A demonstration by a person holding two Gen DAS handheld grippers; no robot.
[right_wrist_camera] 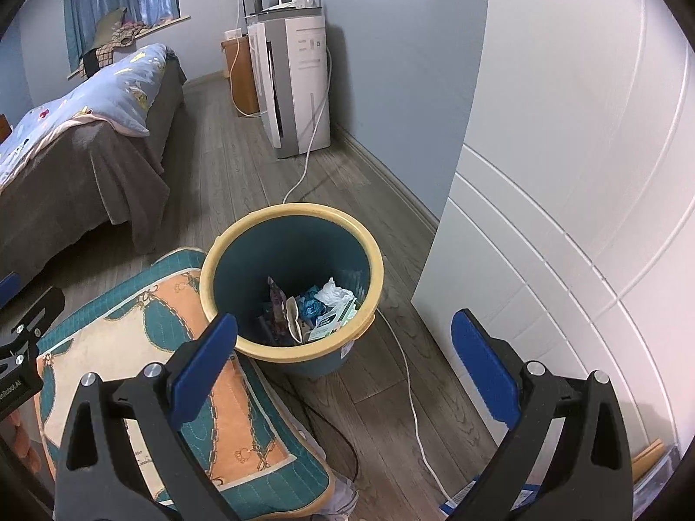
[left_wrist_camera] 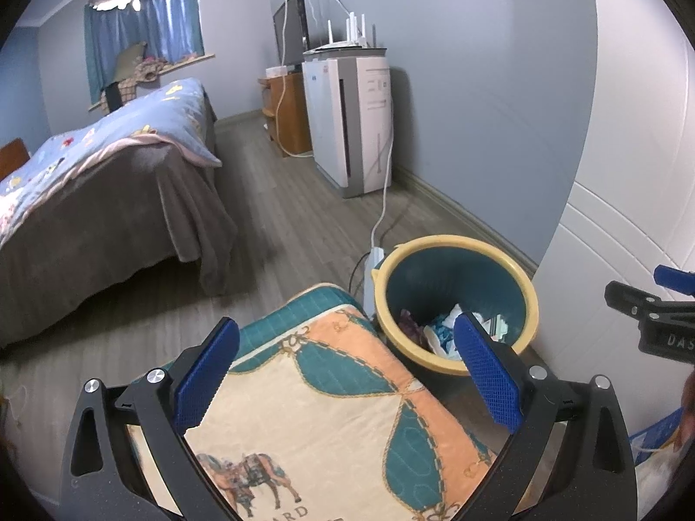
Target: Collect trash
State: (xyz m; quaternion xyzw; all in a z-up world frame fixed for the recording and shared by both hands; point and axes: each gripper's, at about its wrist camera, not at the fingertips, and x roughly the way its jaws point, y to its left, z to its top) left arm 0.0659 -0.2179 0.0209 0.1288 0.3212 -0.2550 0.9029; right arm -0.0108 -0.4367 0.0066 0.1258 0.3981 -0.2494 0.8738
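Left gripper (left_wrist_camera: 347,373) wide open, nothing between the blue pads (left_wrist_camera: 208,373), hovering over a patterned cushion (left_wrist_camera: 321,408) in teal, orange and cream with a horse print. Right gripper (right_wrist_camera: 343,373) also spread wide, empty, above the wood floor (right_wrist_camera: 382,408) just right of the cushion.

Trash bin (right_wrist_camera: 292,286), teal with yellow rim, standing upright on floor, touching or just beside the cushion's far right edge; cannot tell which. Between cushion and white cabinet door (right_wrist_camera: 564,260). Trash (right_wrist_camera: 321,308) lying in bin bottom: crumpled white paper, blue wrapper, small printed box, dark packet. Same bin (left_wrist_camera: 456,299) in left wrist view, partly behind the left gripper's right pad.

White cable (right_wrist_camera: 408,390) running along floor past the bin's right side toward air purifier (right_wrist_camera: 295,82) against the blue wall. Router with antennas on top of purifier. Black cable under the cushion's near right corner.

Bed (left_wrist_camera: 108,182) with brown cover and blue quilt at left, well apart from bin. Curtained window behind it.
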